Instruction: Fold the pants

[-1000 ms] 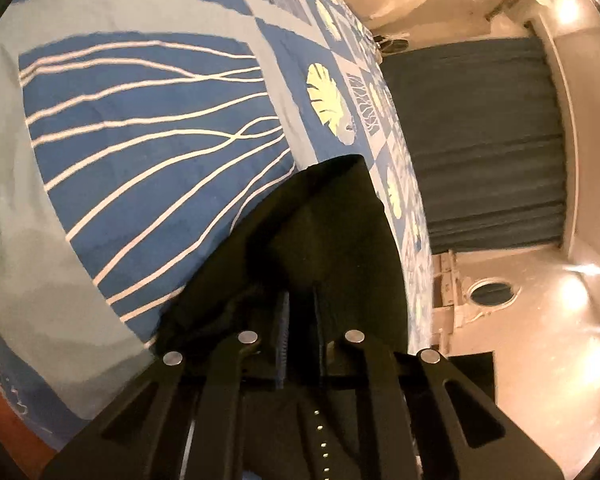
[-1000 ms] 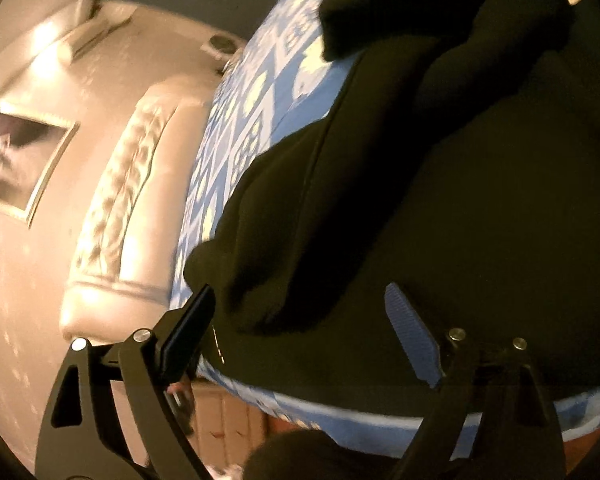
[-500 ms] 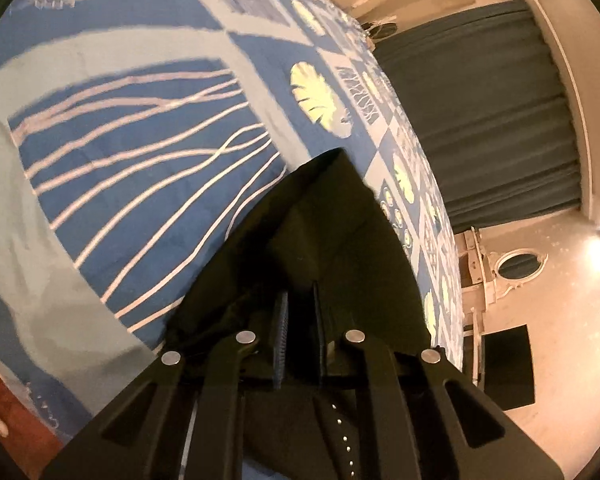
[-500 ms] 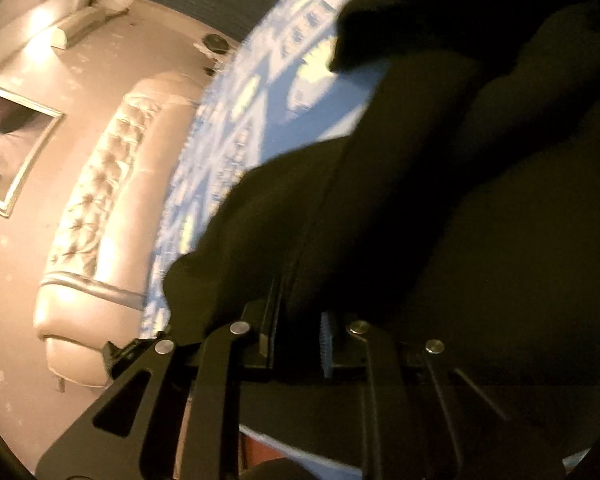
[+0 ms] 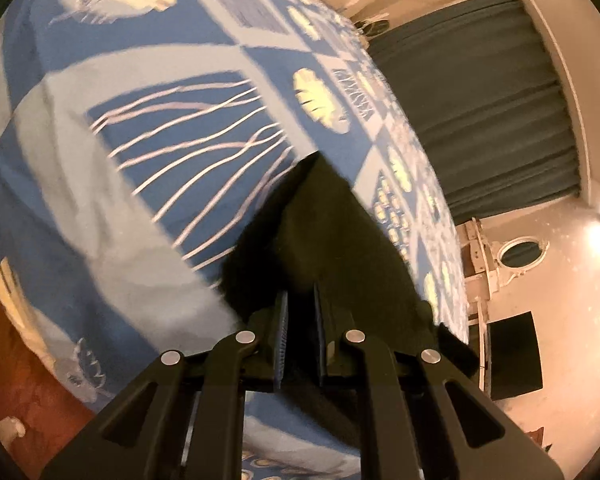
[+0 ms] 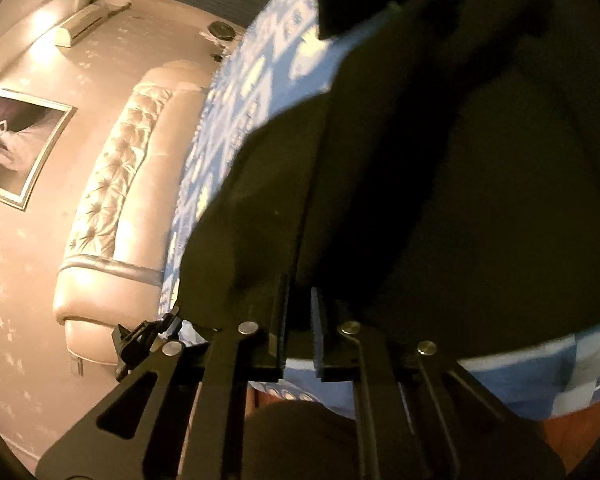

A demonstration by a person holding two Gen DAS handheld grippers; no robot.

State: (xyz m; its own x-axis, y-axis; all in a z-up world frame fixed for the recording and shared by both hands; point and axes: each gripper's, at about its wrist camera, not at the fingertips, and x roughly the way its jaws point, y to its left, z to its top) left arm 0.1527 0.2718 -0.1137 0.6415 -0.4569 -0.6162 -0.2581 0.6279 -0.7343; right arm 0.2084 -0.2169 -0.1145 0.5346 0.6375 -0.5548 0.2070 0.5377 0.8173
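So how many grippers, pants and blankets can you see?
Grippers: 2, left gripper and right gripper, both pinching cloth
Black pants: 1
Blue patterned blanket: 1
Total: 4

Two wrist cameras, both close over the bed's near edge

Your left wrist view looks steeply down past its fingers (image 5: 300, 320) across the bedspread (image 5: 148, 208) toward the curtain (image 5: 484, 100); your right wrist view faces the headboard (image 6: 112, 184) side. Both share the black pants (image 5: 332, 240) (image 6: 440, 168), filling the foreground.
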